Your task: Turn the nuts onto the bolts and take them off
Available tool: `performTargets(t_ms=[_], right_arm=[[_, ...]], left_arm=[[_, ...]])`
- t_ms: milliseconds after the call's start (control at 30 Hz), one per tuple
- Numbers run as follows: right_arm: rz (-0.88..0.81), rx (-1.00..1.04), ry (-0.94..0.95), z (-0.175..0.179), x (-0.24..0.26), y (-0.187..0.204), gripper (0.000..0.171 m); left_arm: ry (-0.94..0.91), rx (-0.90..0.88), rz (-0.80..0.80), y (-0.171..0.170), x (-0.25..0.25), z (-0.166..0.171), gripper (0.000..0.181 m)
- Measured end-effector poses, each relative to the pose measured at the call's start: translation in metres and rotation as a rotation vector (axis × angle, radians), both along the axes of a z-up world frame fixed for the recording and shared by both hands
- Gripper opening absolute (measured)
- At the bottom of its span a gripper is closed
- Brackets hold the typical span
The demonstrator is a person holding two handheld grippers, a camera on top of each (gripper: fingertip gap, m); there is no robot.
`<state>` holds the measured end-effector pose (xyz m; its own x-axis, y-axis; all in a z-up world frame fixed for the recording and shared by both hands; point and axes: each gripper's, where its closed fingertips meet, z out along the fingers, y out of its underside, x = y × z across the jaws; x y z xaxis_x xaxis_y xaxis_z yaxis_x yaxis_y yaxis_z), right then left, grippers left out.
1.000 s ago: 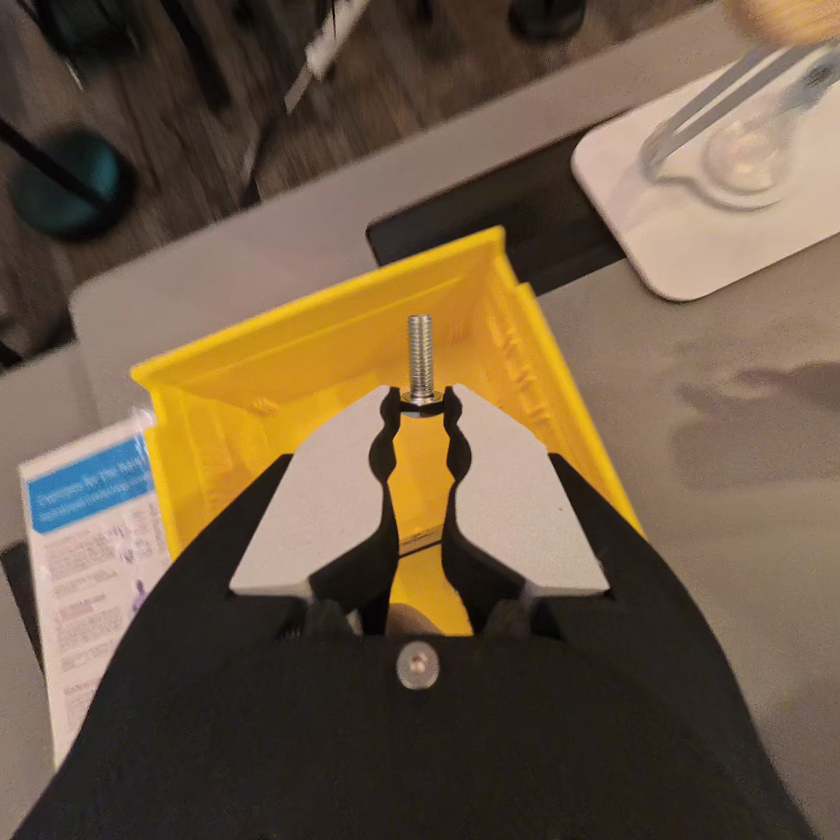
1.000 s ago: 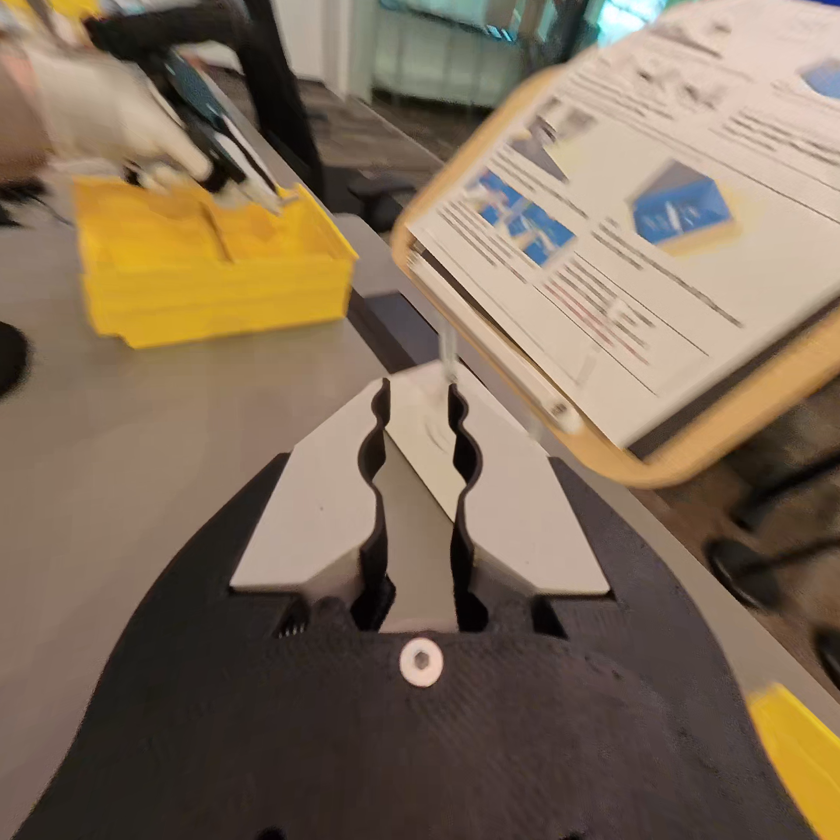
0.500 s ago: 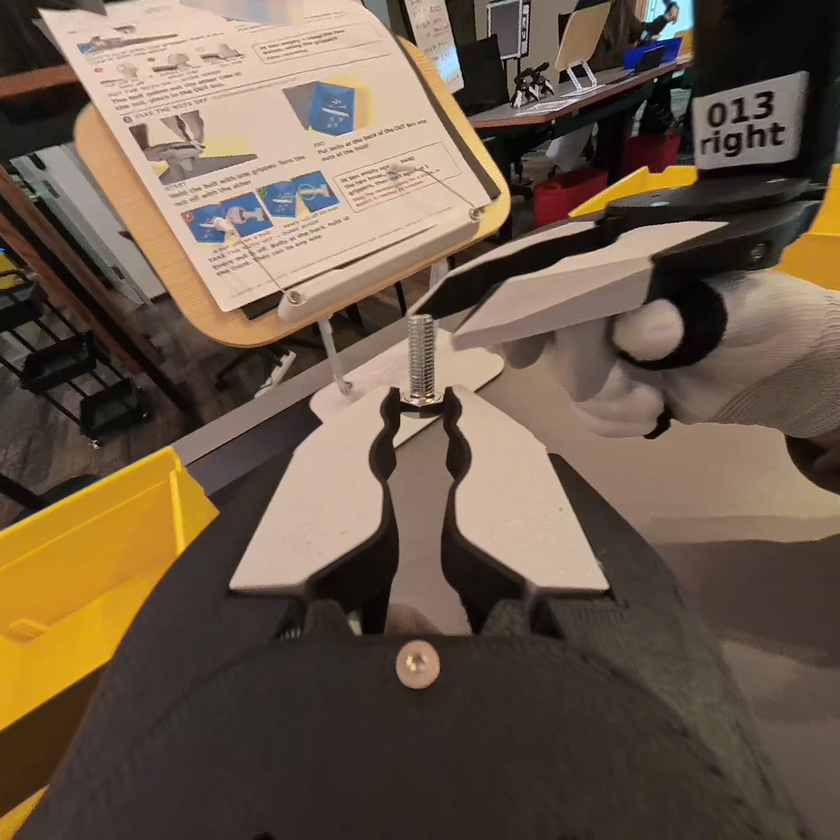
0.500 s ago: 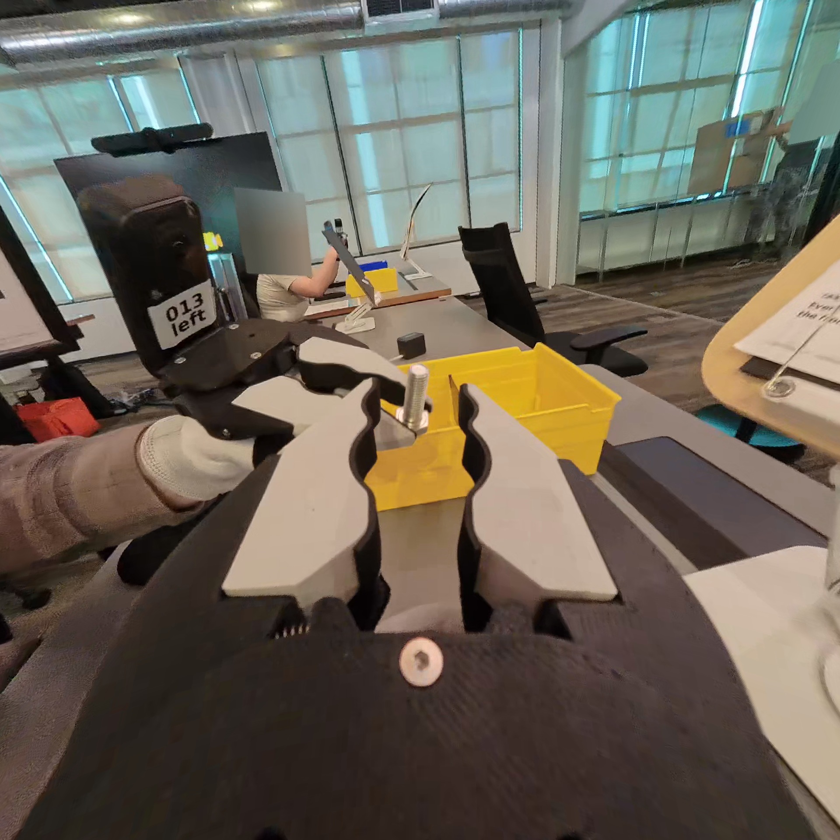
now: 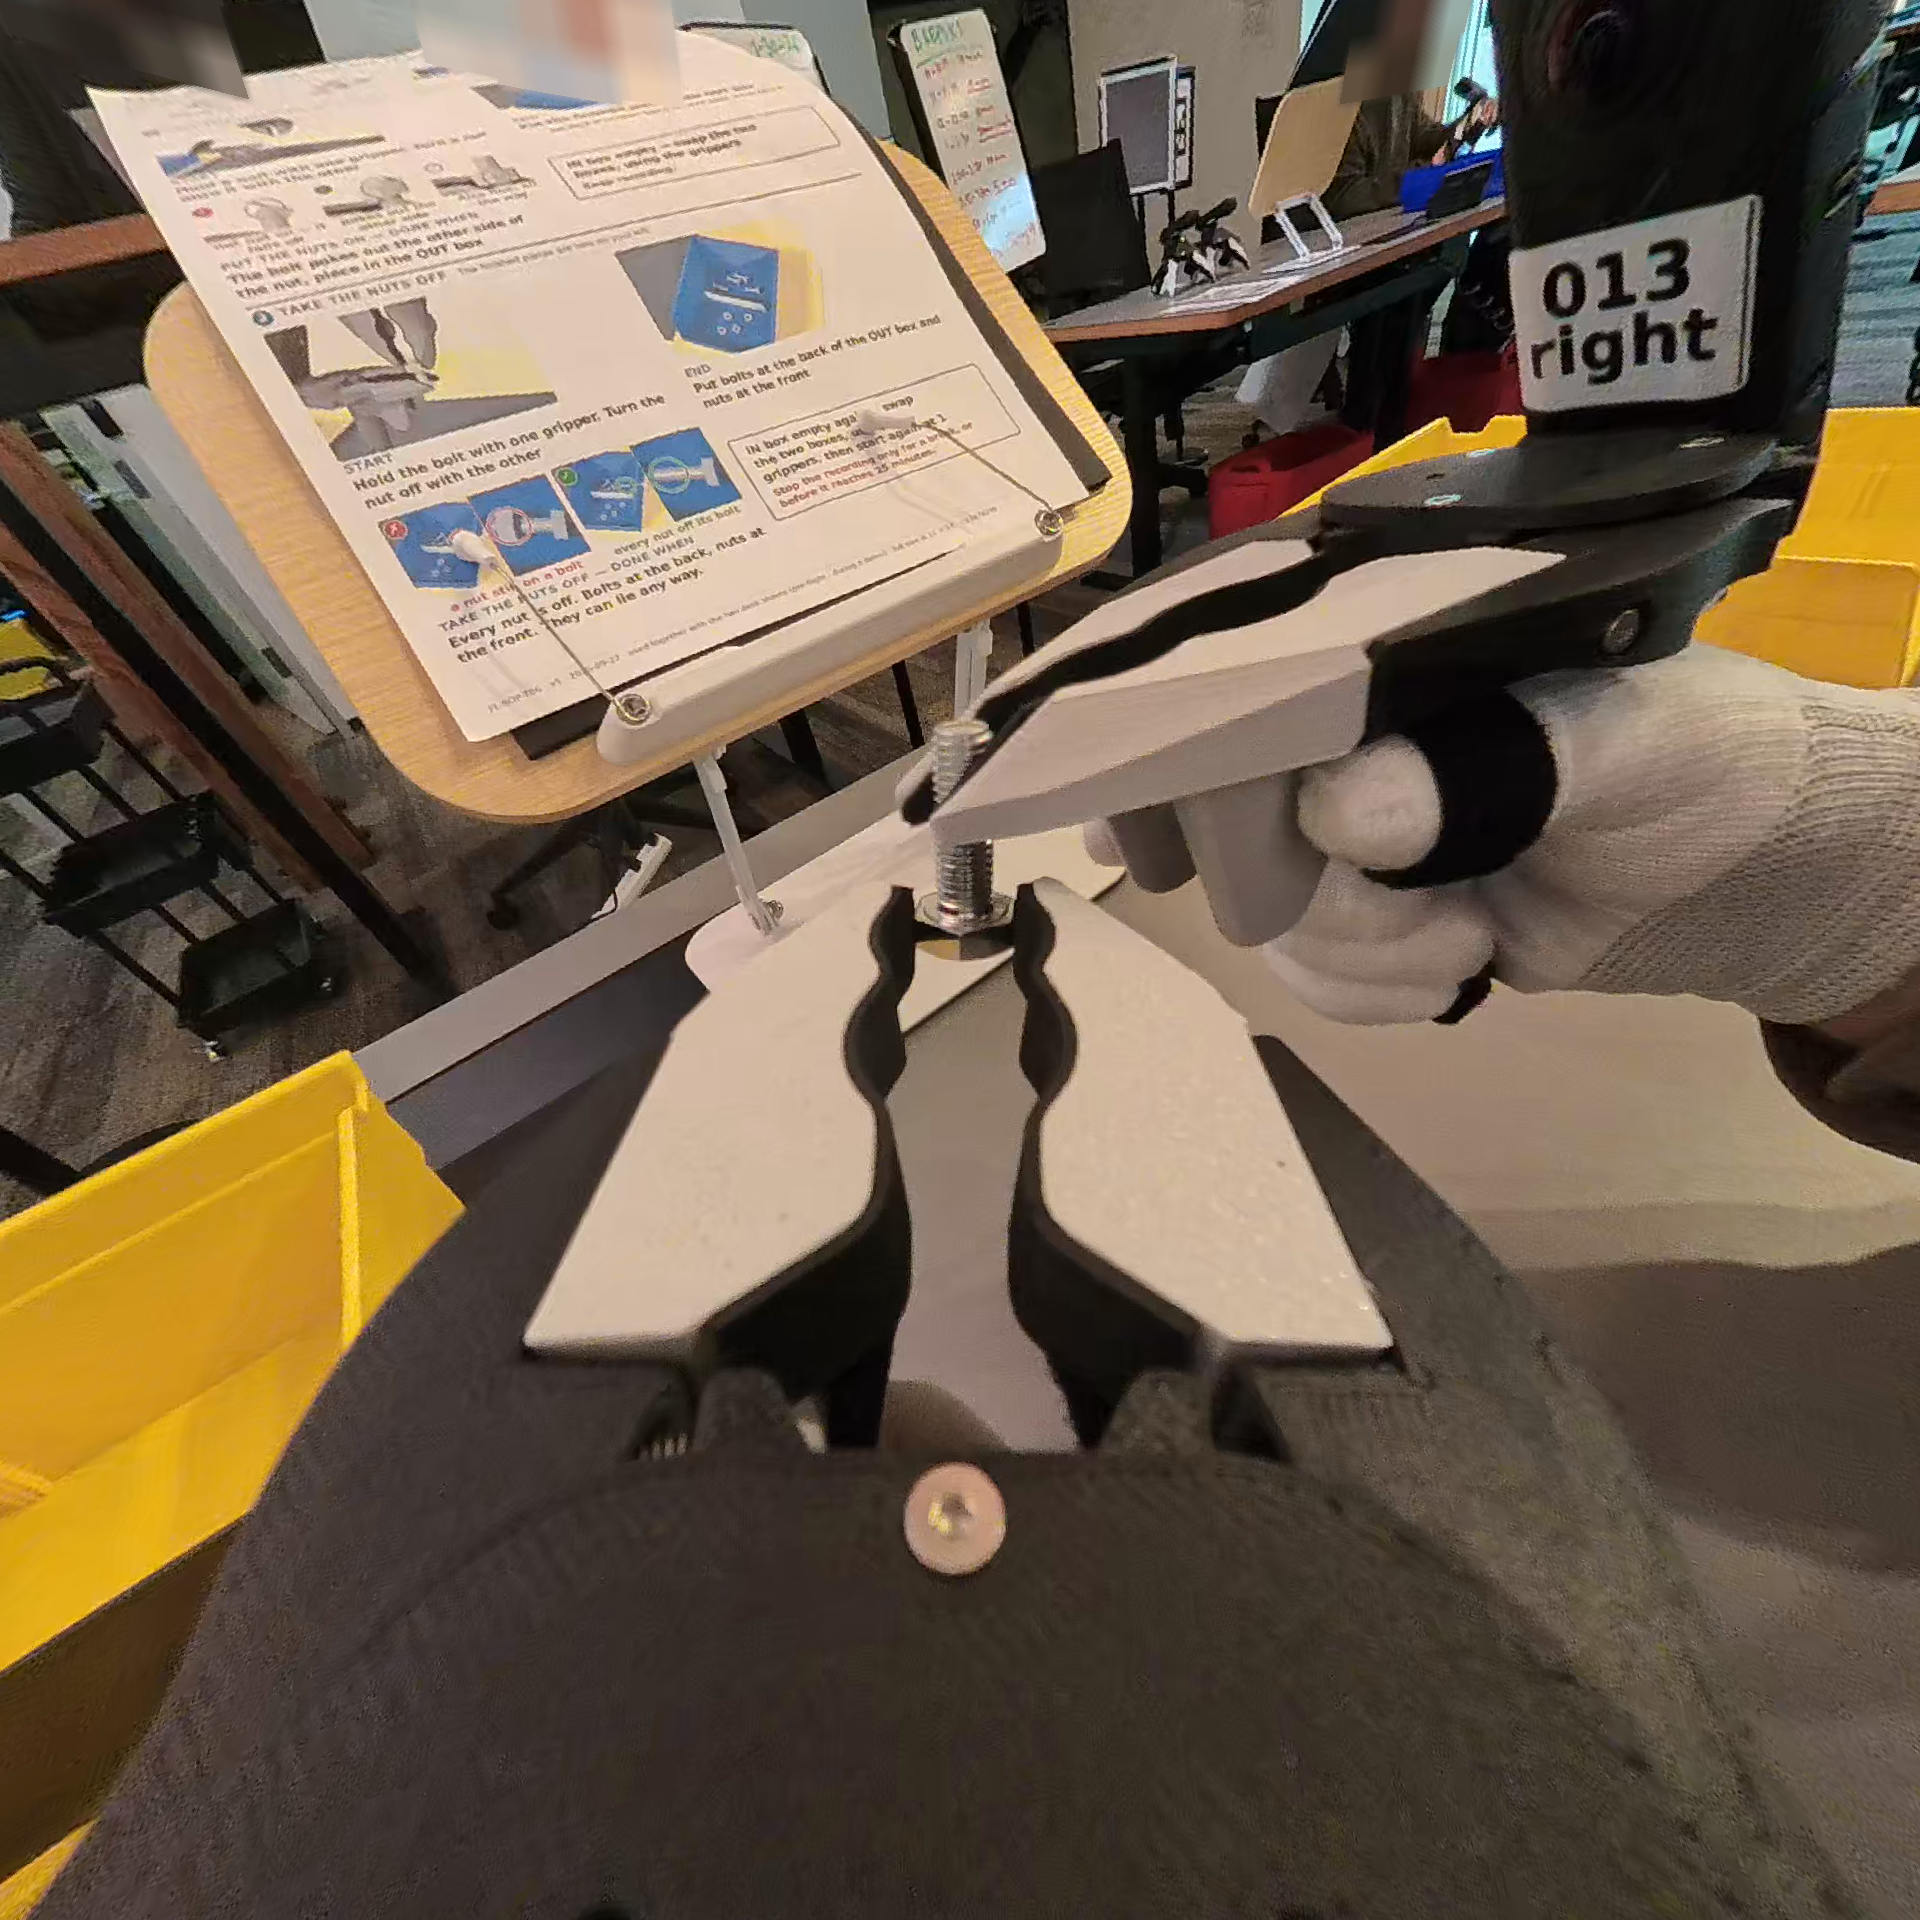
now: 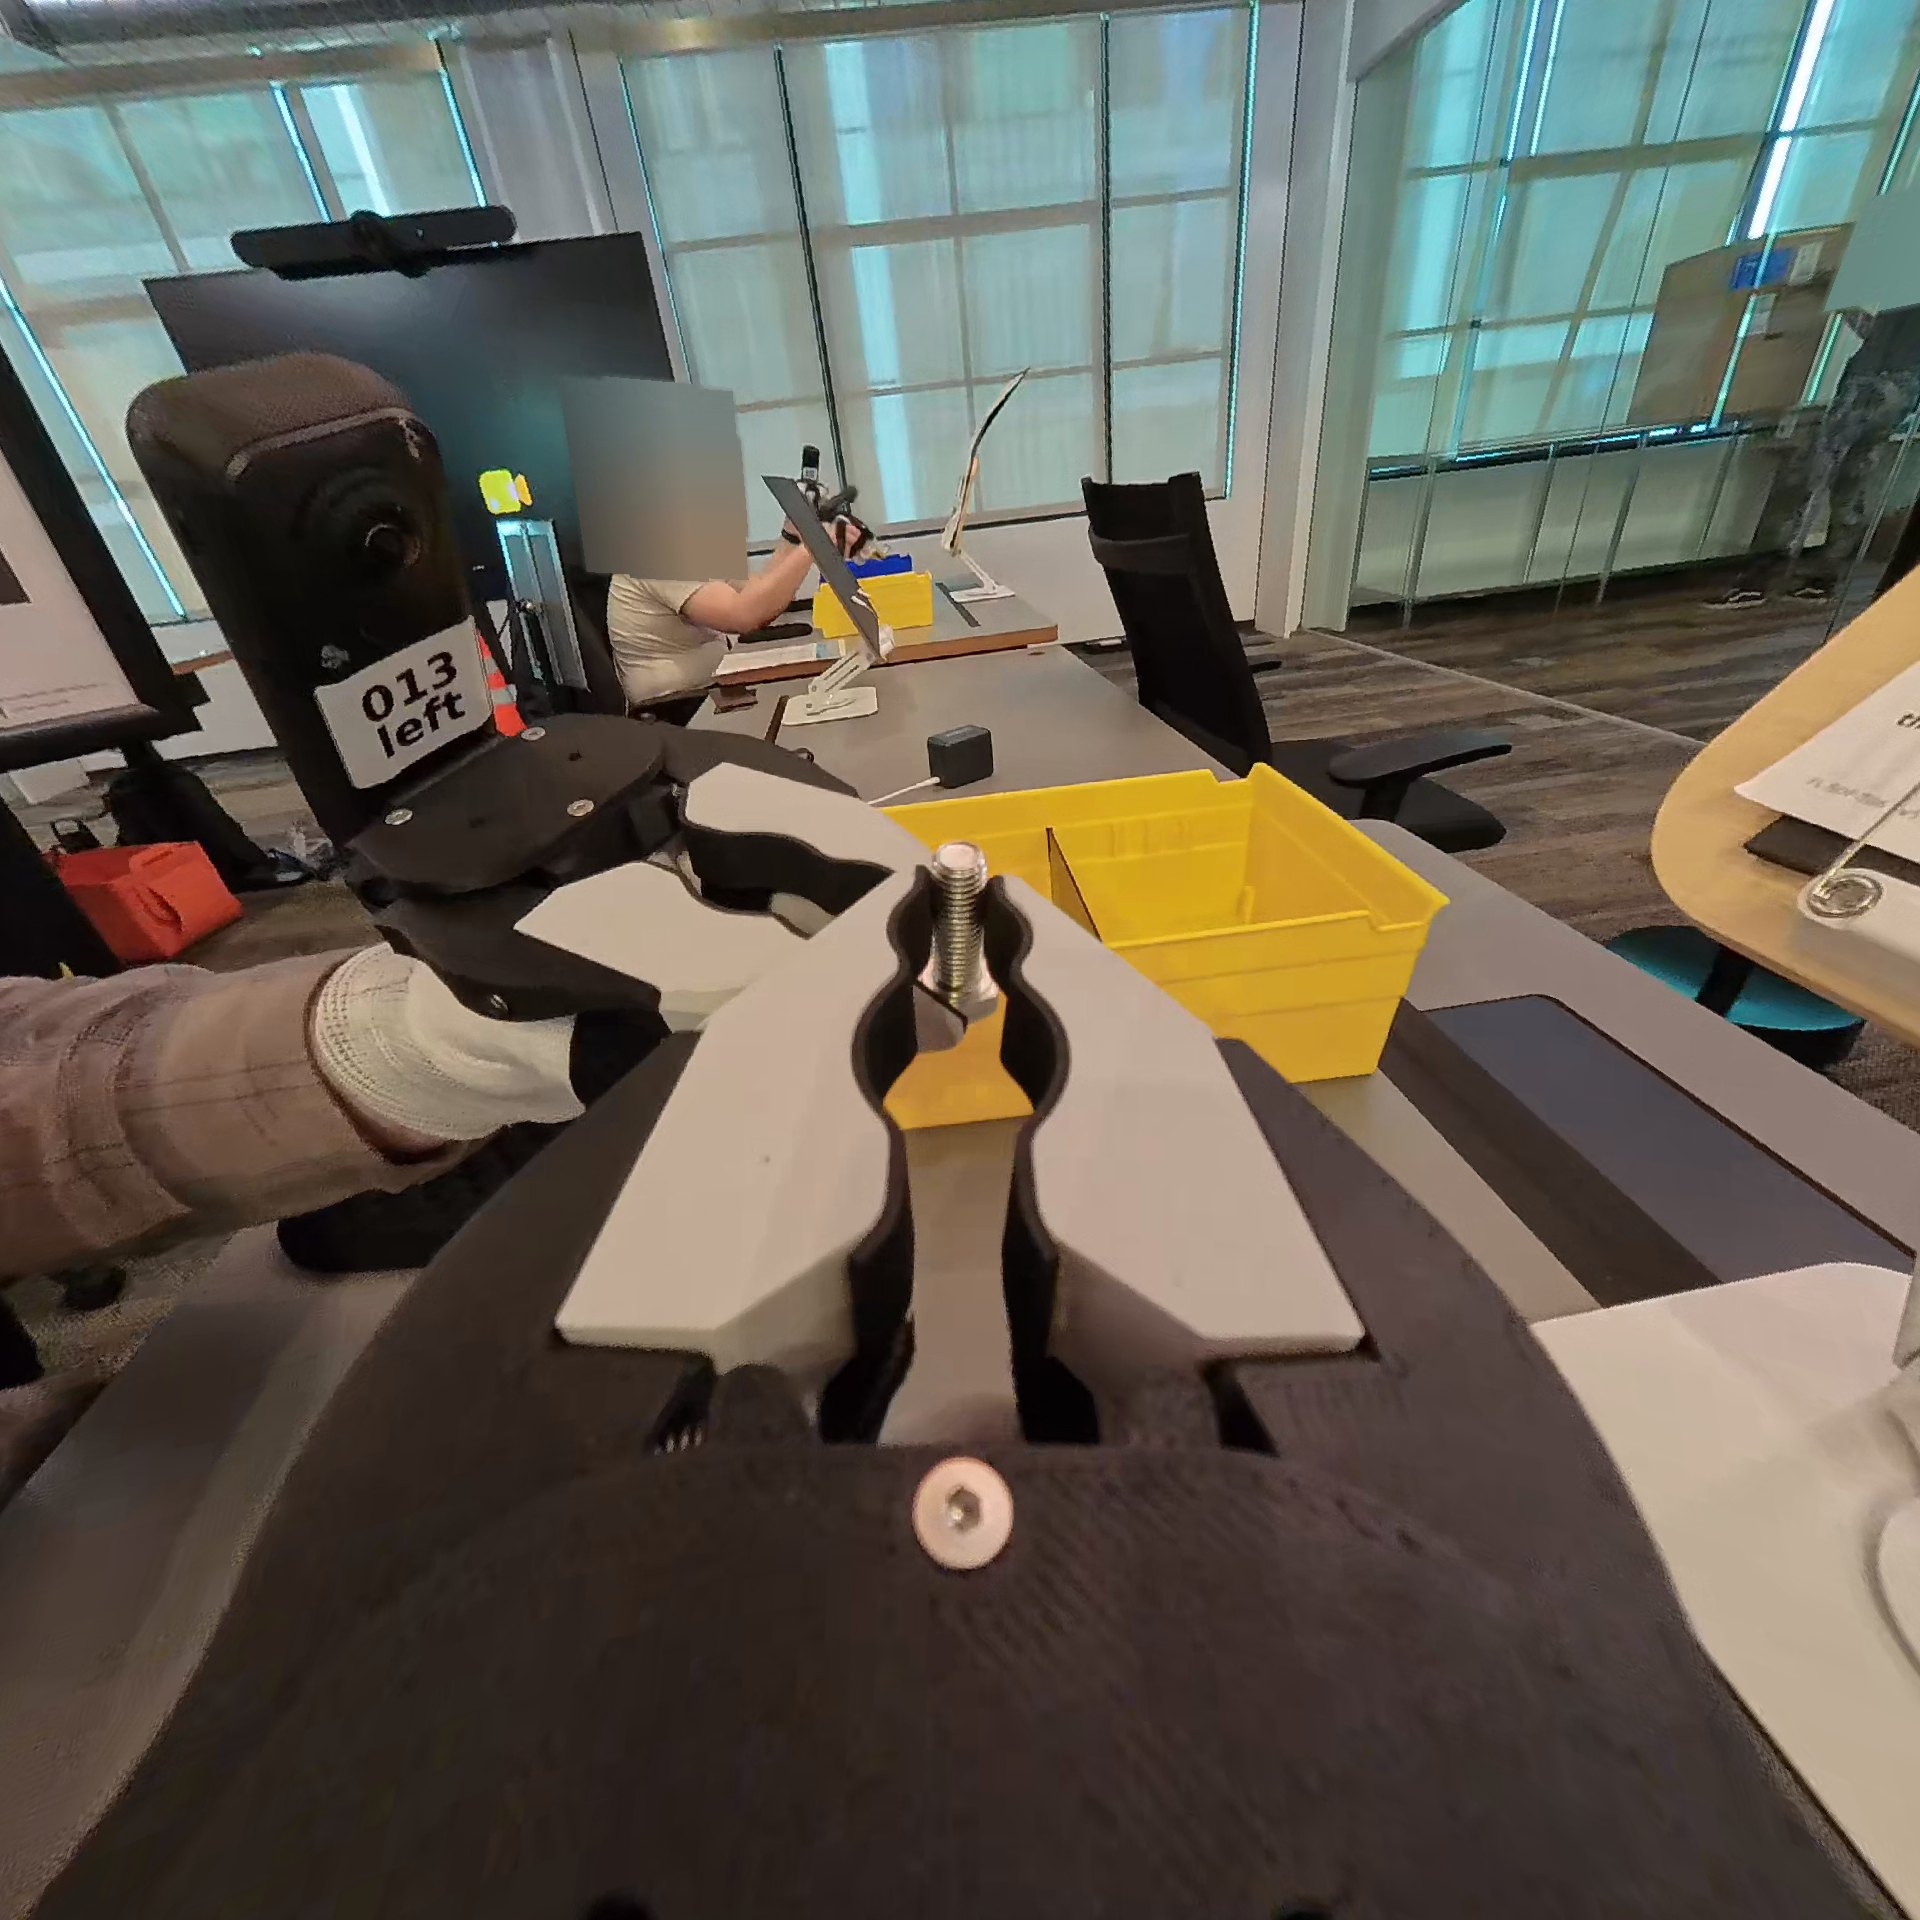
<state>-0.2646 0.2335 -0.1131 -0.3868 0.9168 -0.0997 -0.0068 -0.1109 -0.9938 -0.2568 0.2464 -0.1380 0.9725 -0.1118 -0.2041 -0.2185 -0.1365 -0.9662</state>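
A silver bolt [image 5: 961,864] stands upright above the grey table. My left gripper [image 5: 961,906] is shut on its head end, where a hex piece and a flange show; I cannot tell whether that is a nut. My right gripper [image 5: 956,758] comes in from the right, held by a white-gloved hand, with its jaws closed around the threaded shank. In the right wrist view the bolt [image 6: 956,925] sits in the tip notch of my right gripper [image 6: 958,883], thread end pointing away. The left gripper's fingers [image 6: 769,821] reach in from the left, tips hidden.
A yellow bin [image 5: 208,1299] sits at the left and another [image 5: 1818,582] behind the right gripper. A divided yellow bin [image 6: 1247,935] lies beyond the bolt. A wooden stand with an instruction sheet [image 5: 623,416] rises at the table's far edge on a white base [image 6: 1714,1455]. A person sits at a far desk. My two grippers' fingertips are within a few centimetres of each other.
My left gripper lifted the bolt out of the yellow bin and turned it upright. My right gripper swung over to it, and its jaws narrowed around the shank.
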Motion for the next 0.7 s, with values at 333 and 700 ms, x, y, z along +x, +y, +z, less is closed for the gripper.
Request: performTargets(t_ms=[333,700], right_arm=[[0.021,0.207,-0.334,-0.085,0.010,0.035,0.007],[0.092,0.450,-0.658,-0.197,0.020,0.038,0.008]], left_arm=[[0.074,-0.169,0.164,-0.048,-0.066,-0.003,0.034],[0.171,-0.682,0.320,-0.109,-0.183,-0.088,0.028]])
